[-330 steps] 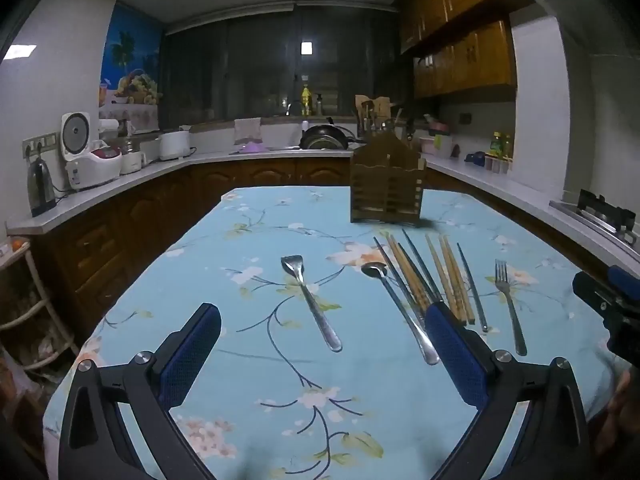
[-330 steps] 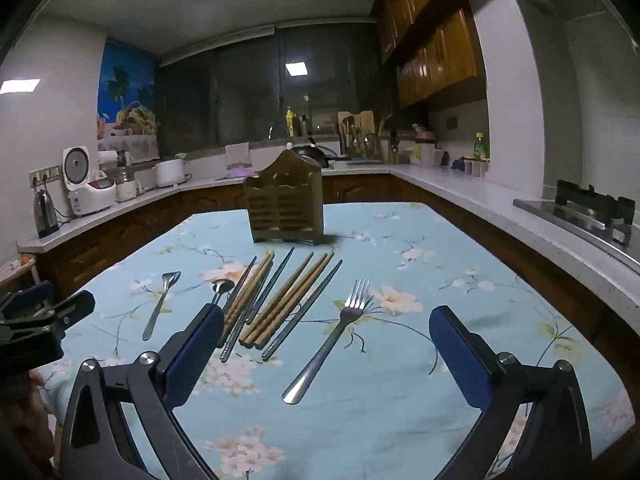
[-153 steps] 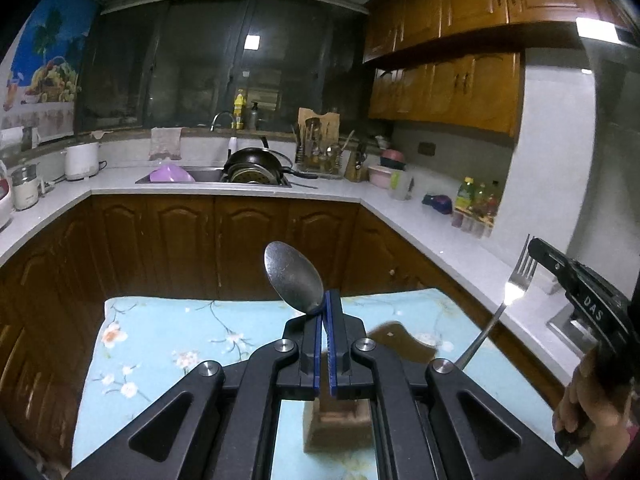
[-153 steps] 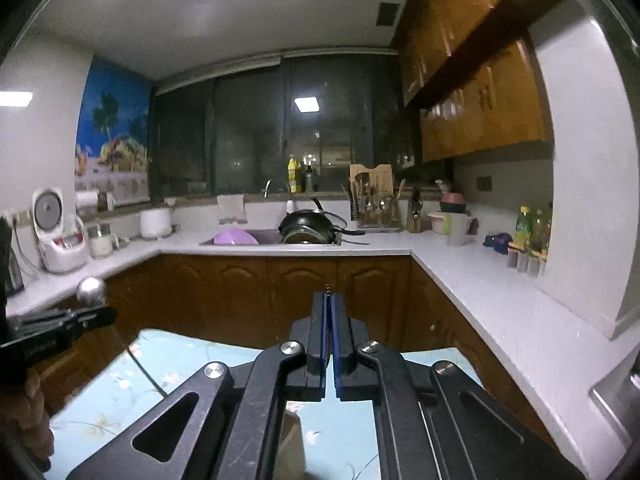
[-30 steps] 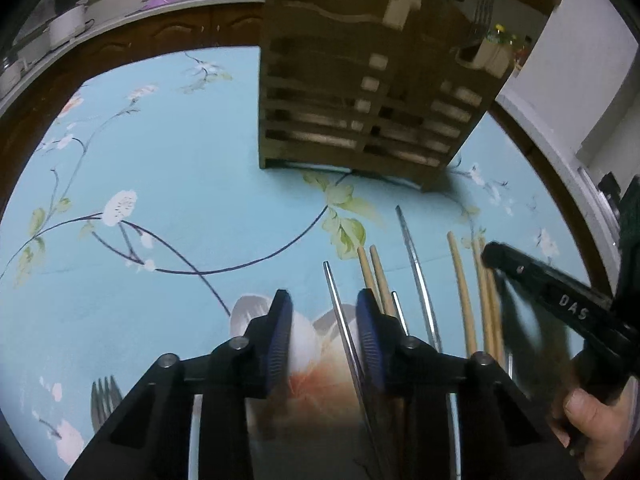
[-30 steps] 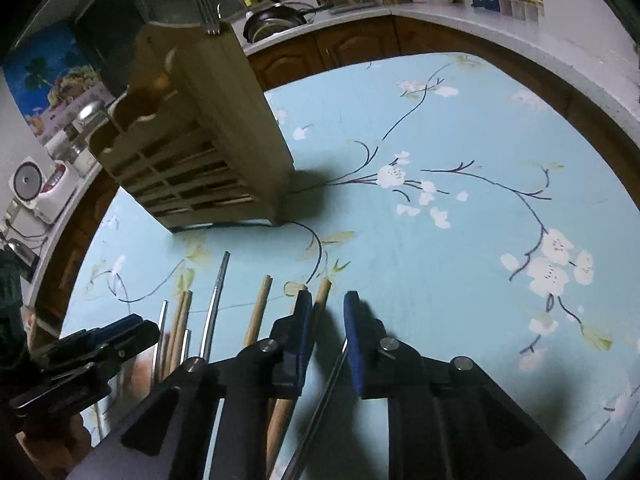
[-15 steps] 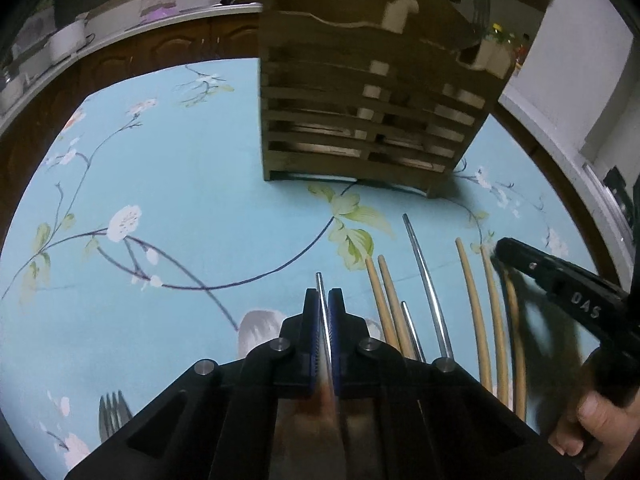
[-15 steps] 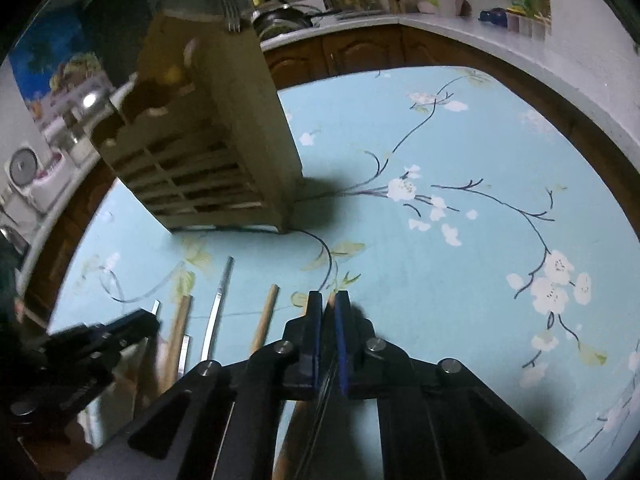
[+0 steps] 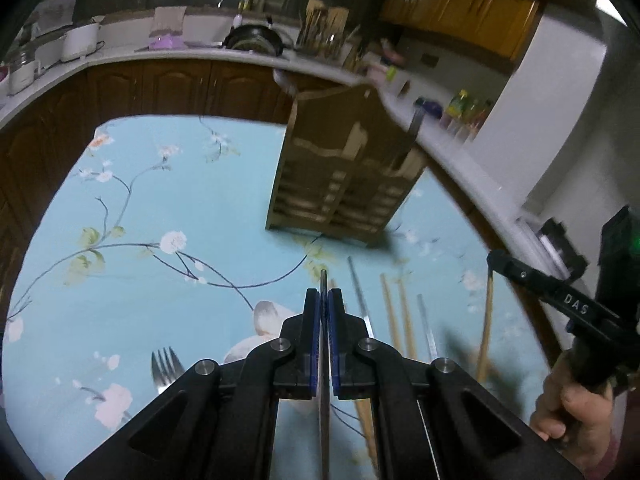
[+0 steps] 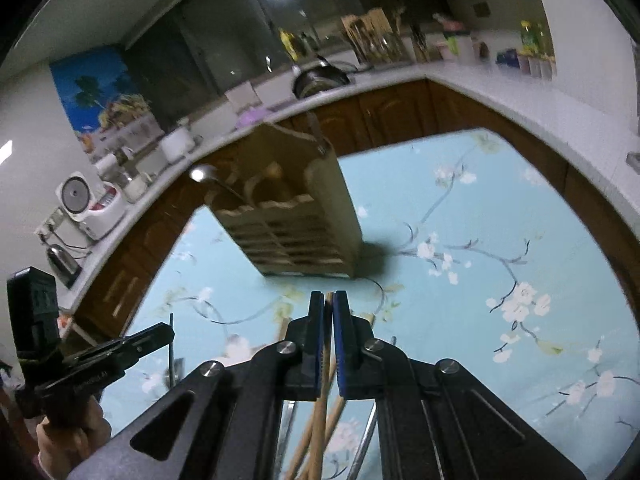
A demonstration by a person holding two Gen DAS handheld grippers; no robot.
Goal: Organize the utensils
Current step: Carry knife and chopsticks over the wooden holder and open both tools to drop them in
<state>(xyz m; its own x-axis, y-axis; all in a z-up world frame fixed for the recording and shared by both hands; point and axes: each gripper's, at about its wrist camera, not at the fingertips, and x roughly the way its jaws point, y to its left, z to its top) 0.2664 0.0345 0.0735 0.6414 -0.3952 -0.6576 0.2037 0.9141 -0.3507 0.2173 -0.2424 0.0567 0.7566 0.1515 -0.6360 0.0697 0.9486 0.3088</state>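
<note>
My left gripper (image 9: 324,300) is shut on a metal chopstick (image 9: 323,280), lifted above the blue floral tablecloth (image 9: 160,200). My right gripper (image 10: 328,304) is shut on a wooden chopstick (image 10: 322,392), also lifted; it shows in the left wrist view (image 9: 486,320). The wooden utensil holder (image 9: 344,176) stands ahead, with a spoon (image 10: 200,174) and a fork (image 10: 312,126) in it. More wooden chopsticks (image 9: 394,312), metal chopsticks (image 9: 358,296) and a fork (image 9: 162,364) lie on the cloth.
Kitchen counters (image 9: 180,56) with cabinets curve around the table's far and right sides. A wok (image 9: 256,42), a rice cooker (image 10: 86,204) and a kettle (image 10: 60,260) stand on them.
Both grippers have lifted with their chopsticks and tilted up, so the holder now sits farther ahead. They were closing on the chopsticks a second ago.
</note>
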